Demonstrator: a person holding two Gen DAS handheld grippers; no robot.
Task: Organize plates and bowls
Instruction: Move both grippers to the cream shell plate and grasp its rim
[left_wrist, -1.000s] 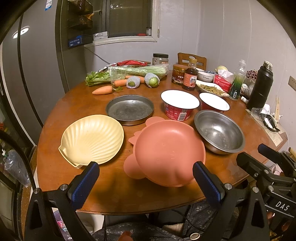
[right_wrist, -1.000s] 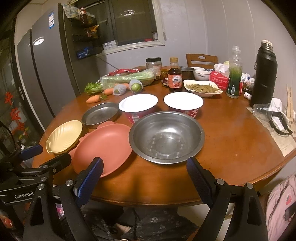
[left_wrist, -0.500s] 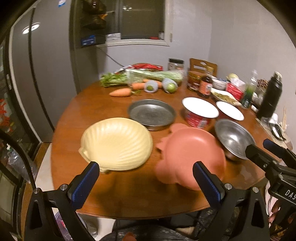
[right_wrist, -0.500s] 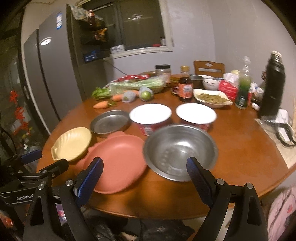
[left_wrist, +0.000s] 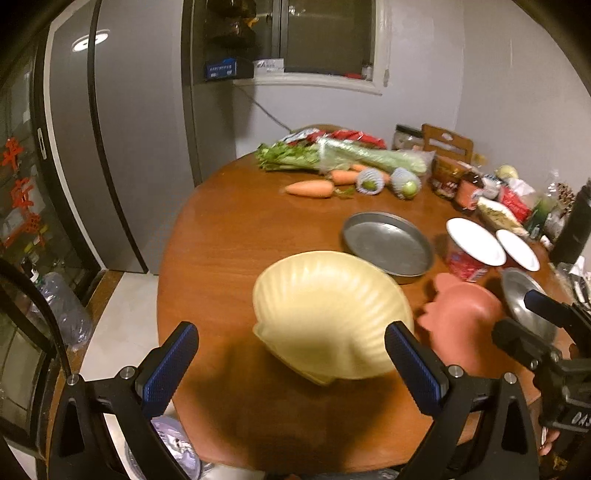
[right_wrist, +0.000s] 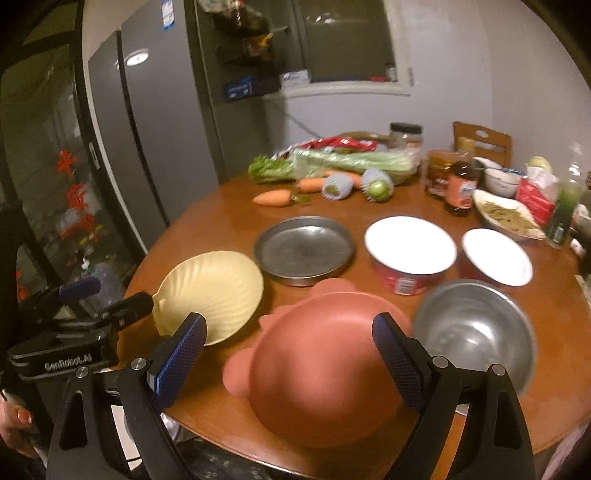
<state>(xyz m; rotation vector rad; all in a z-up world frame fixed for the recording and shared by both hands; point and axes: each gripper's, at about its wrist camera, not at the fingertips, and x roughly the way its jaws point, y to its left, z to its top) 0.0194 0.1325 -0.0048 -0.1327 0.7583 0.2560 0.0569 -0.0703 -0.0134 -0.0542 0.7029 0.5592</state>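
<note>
Left wrist: left claw (left_wrist: 291, 360) open before yellow shell plate (left_wrist: 328, 314); right claw (right_wrist: 288, 354) open over pink plate (right_wrist: 325, 365). Risk: shoving plates off counter (left_wrist: 229, 236) near edge.

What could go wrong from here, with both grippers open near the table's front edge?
1. The pink plate and yellow shell plate lie close to the table edge; a clumsy push by the left gripper or right gripper might slide one off.
2. The steel bowl sits right beside the pink plate, so grabbing the plate could knock it.
3. The two grippers are close together and might collide.
</note>
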